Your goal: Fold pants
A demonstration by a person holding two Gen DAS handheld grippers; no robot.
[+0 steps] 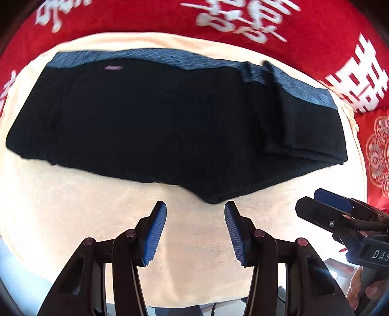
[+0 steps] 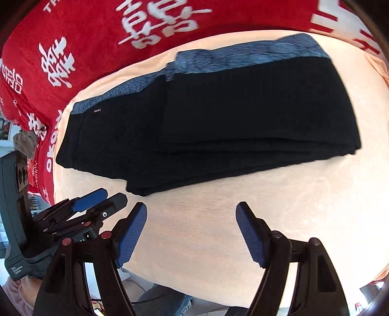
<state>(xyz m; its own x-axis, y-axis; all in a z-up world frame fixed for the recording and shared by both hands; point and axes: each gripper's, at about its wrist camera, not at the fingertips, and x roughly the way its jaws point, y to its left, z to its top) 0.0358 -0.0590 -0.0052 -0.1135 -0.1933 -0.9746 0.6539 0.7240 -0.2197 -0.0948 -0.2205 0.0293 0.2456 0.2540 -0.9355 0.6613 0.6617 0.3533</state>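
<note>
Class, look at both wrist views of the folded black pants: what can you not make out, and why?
- Small label near the blue-grey waistband on the pants: too small and blurred in both views.
- White characters on the red cloth: cut by the edge, left wrist view.
- What is under the cream cloth: covered in both views.

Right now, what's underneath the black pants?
The black pants lie folded on a cream cloth, which sits on a red blanket with white characters. Whatever lies below those layers is hidden.
</note>
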